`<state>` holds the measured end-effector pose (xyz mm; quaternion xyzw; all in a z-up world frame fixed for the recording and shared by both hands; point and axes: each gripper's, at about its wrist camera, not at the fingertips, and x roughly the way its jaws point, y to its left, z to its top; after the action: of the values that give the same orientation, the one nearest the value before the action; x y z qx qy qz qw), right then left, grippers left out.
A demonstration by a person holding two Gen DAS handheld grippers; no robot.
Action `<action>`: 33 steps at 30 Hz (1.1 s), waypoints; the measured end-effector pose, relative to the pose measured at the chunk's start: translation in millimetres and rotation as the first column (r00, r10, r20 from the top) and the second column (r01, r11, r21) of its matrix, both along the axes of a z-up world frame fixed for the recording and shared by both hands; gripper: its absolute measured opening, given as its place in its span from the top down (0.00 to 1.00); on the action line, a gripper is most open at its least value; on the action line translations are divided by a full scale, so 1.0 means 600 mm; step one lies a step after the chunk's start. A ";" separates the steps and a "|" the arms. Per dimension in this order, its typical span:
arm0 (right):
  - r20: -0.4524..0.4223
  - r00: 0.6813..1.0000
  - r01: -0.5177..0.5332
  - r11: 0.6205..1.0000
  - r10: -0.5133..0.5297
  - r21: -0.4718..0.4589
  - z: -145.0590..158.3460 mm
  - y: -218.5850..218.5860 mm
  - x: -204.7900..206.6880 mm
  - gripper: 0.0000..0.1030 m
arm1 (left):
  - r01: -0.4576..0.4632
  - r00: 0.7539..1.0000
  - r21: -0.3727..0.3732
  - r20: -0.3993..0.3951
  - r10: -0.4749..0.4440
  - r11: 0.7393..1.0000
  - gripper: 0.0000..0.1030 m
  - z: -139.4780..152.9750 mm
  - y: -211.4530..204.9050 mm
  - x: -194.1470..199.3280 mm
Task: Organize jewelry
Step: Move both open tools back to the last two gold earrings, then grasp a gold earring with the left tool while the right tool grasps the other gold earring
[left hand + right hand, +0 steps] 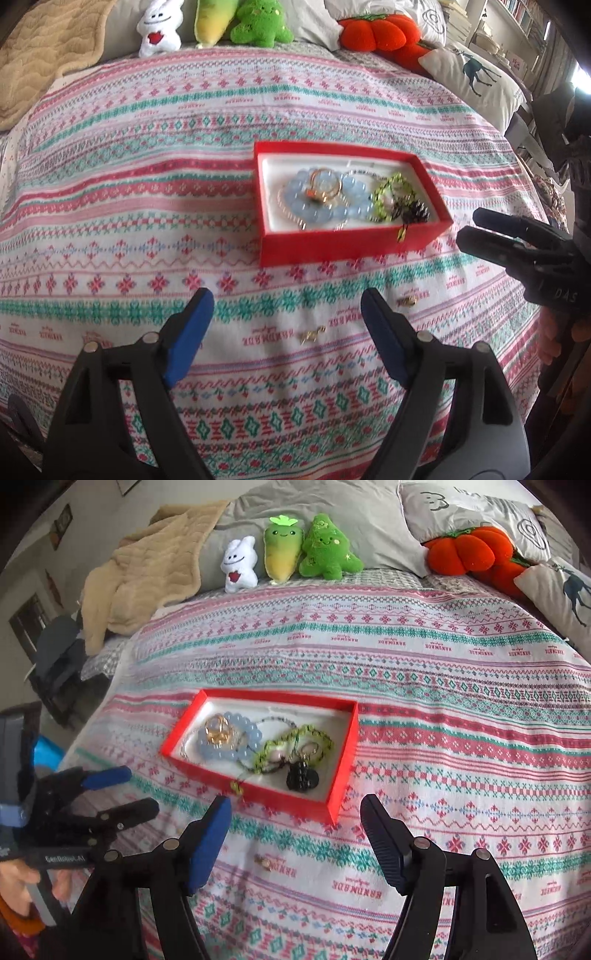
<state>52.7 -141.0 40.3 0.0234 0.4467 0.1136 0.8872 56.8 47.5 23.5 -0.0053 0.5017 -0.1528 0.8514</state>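
We hold both claws empty with jaws spread, the left gripper (286, 314) and right gripper (295, 821) hovering on the near side of the red box (347, 243); beads and rings already lie inside it. Two small gold pieces, one (311, 335) nearer us and one (407, 301) closer to the box, sit on the bedspread (147, 184) just in front of the box; we judge the next step a fine pinch on one, then a lift over the box wall.

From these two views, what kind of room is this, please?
Most likely a bedroom: the red box sits on a bed with a patterned cover, pillows and plush toys at its head.
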 end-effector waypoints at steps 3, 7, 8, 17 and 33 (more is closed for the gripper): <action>-0.016 1.000 -0.006 0.999 0.006 -0.041 -0.016 0.003 -0.018 0.28 | 0.001 1.000 0.015 -0.020 -0.001 1.000 0.20 -0.013 0.007 -0.011; -0.033 0.999 -0.026 0.996 0.024 -0.082 -0.033 0.006 -0.038 0.28 | 0.007 0.999 0.036 -0.033 -0.006 0.999 0.20 -0.027 0.012 -0.027; -0.036 0.999 -0.031 0.995 0.028 -0.091 -0.037 0.007 -0.043 0.28 | 0.010 0.999 0.043 -0.034 -0.008 0.999 0.20 -0.032 0.012 -0.033; -0.082 0.997 -0.024 0.994 0.016 -0.108 -0.071 0.012 -0.066 0.28 | 0.104 0.994 0.046 -0.039 -0.102 0.994 0.20 -0.062 -0.007 -0.067; -0.105 0.992 -0.081 0.982 0.063 -0.171 -0.094 0.043 -0.078 0.28 | 0.172 0.985 0.030 -0.035 -0.171 0.985 0.57 -0.083 -0.049 -0.036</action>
<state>5.9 -114.9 -16.4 -0.0652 0.4989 0.1047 0.8579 35.2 18.1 -26.4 0.0494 0.5164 -0.2173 0.8268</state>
